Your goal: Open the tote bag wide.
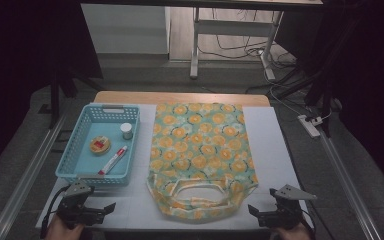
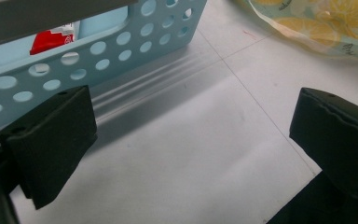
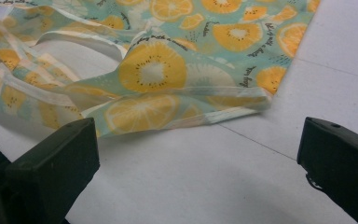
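A blue basket (image 1: pixel 75 160) sits on the left side of the white table (image 1: pixel 270 140). Inside it are a small white jar (image 1: pixel 126 130), a round yellow tin (image 1: pixel 100 145) and a red and white tube (image 1: pixel 112 160). Next to the basket lies a flat cloth bag (image 1: pixel 200 150) with orange fruit pictures, its handles toward the person. The left gripper (image 1: pixel 102 210) rests low at the near edge, just in front of the basket, jaws wide apart with nothing between them. The right gripper (image 1: pixel 260 212) rests near the bag's near right corner, not touching it, jaws wide apart too.
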The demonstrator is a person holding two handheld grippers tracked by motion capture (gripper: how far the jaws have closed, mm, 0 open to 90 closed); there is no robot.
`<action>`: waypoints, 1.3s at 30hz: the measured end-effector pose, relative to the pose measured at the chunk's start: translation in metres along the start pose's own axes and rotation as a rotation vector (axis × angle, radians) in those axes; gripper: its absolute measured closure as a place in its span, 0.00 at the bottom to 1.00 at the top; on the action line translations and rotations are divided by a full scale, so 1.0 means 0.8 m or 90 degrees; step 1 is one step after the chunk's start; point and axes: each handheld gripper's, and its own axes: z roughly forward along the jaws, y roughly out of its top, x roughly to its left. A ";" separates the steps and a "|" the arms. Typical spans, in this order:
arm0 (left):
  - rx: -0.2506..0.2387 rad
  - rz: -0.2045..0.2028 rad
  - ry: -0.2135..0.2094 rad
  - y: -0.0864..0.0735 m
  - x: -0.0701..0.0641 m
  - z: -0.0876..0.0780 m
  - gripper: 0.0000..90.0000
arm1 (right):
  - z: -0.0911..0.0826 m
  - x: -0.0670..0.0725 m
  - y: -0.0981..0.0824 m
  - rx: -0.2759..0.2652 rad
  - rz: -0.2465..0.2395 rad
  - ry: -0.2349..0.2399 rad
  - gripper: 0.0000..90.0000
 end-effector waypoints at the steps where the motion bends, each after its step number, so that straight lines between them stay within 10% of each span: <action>1: 0.000 0.001 0.000 0.000 0.000 0.000 0.01 | 0.000 0.000 0.000 0.001 0.000 0.004 0.00; 39: 0.006 0.010 -0.003 0.001 -0.002 0.002 0.01 | 0.011 0.029 0.033 0.012 -0.088 0.043 0.00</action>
